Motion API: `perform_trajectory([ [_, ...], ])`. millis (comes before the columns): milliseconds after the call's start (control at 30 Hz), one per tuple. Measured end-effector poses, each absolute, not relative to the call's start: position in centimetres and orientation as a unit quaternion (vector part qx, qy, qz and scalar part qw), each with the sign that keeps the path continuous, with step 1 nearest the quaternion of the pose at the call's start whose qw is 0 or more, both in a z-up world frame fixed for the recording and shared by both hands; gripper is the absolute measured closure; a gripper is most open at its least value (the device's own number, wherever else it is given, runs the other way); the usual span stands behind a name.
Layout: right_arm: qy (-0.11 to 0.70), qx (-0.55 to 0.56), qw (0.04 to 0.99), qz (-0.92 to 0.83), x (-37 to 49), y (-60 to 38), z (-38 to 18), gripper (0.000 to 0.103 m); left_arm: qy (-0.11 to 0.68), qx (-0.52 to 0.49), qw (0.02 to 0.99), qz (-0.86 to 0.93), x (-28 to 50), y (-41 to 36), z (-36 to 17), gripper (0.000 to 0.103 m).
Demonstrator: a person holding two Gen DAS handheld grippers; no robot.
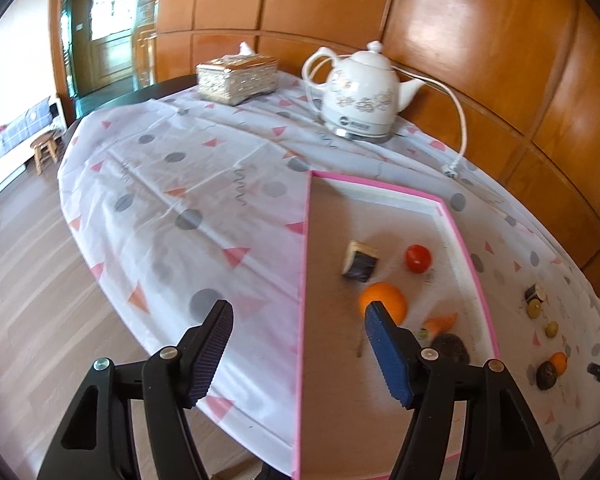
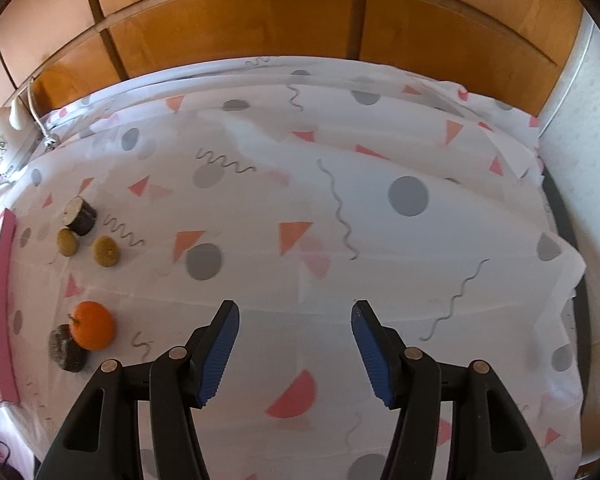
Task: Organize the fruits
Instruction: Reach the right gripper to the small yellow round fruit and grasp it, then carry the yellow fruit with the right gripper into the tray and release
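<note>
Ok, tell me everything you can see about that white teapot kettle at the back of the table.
The white kettle is teapot-shaped, glossy like ceramic, with a knobbed lid, a looped handle on its left, a spout pointing right and a pale floral band around its belly. It stands upright on a silvery round base on the patterned tablecloth, close to the wooden wall. A white cord runs behind it and ends in an unplugged plug lying on the cloth. Nothing else touches it.

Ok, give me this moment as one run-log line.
left gripper: open, empty, over tray edge | right gripper: open, empty, over tablecloth | orange: outside tray
</note>
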State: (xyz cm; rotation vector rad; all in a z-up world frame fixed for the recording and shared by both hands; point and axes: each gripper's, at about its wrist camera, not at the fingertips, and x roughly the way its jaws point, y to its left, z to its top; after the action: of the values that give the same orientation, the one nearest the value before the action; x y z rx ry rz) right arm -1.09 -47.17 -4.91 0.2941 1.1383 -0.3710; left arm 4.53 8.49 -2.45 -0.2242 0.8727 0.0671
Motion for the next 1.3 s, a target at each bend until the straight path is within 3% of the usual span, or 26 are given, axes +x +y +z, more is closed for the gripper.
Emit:
perform_trajectory([
  [500, 0.523, 0.158, 0.834, -0.077, 4.8, -40.5, -4.3, 0.05, 0.431, -0.124, 0.893, 0.049, 4.3, 9.9, -3.2, 0.031],
  [833, 0.547, 0.156, 0.82, -0.061, 10.6, -36.6, -7.7, 0.05, 0.436, -0.133, 0.888, 0.068, 3.8, 10.9, -3.6, 0.028],
  [867, 0.552, 0.151, 0.817, -0.064, 10.9, -36.5, -8.1, 0.051, 0.435, -0.134, 0.887, 0.071, 3.7, 11.0, -3.6, 0.028],
  [933, 0.552, 0.123, 0.821, -0.083, 11.1, -35.9, -8.4, 0.068, 0.433, -0.139, 0.887, 0.077, 3.6, 11.2, -3.6, 0.028],
  [1000, 0.549, 0.102, 0.825, -0.088, 11.2, -35.5, -8.3, 0.078, 0.432, -0.142, 0.887, 0.082, 3.5, 11.4, -3.7, 0.028],
  [1300, 0.546, 0.094, 0.828, -0.082, 11.4, -35.2, -8.2, 0.078, 0.432, -0.142, 0.887, 0.082, 3.4, 11.3, -3.8, 0.025],
])
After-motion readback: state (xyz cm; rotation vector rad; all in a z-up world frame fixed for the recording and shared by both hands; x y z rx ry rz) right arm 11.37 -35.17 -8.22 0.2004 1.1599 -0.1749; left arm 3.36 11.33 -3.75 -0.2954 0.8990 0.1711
